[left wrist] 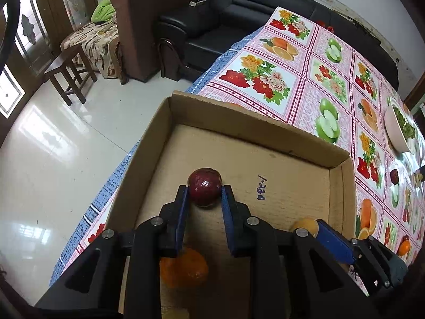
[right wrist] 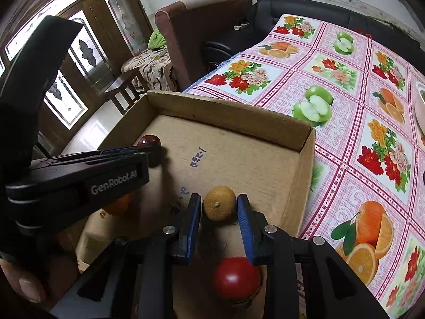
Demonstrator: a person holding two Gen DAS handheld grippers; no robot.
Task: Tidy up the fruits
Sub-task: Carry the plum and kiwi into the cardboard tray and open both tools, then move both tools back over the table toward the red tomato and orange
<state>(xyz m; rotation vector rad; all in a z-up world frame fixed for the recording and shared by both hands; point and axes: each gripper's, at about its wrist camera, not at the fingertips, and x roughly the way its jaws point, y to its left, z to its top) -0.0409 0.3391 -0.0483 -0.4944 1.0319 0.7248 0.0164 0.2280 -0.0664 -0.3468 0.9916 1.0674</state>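
Observation:
A shallow cardboard box (left wrist: 239, 117) lies on the table's left end. In the left wrist view my left gripper (left wrist: 205, 188) is shut on a dark red round fruit (left wrist: 204, 194) that sits low over the box floor. An orange (left wrist: 183, 268) lies under that gripper's body. In the right wrist view a yellow-brown fruit (right wrist: 219, 207) rests on the floor of the box (right wrist: 225, 109) between the blue pads of my right gripper (right wrist: 219, 198), with a thin gap on each side. A red fruit (right wrist: 236, 277) lies just below those fingers. The left gripper's fingers (right wrist: 127, 150) show at left on the dark fruit (right wrist: 150, 143).
A fruit-and-flower tablecloth (left wrist: 305, 79) covers the table beyond the box. A white bowl of greens (left wrist: 398, 130) stands at the right edge. A black sofa (left wrist: 239, 5), a brown armchair (left wrist: 148, 13) and a wooden stool (left wrist: 69, 71) stand past the table on a shiny floor.

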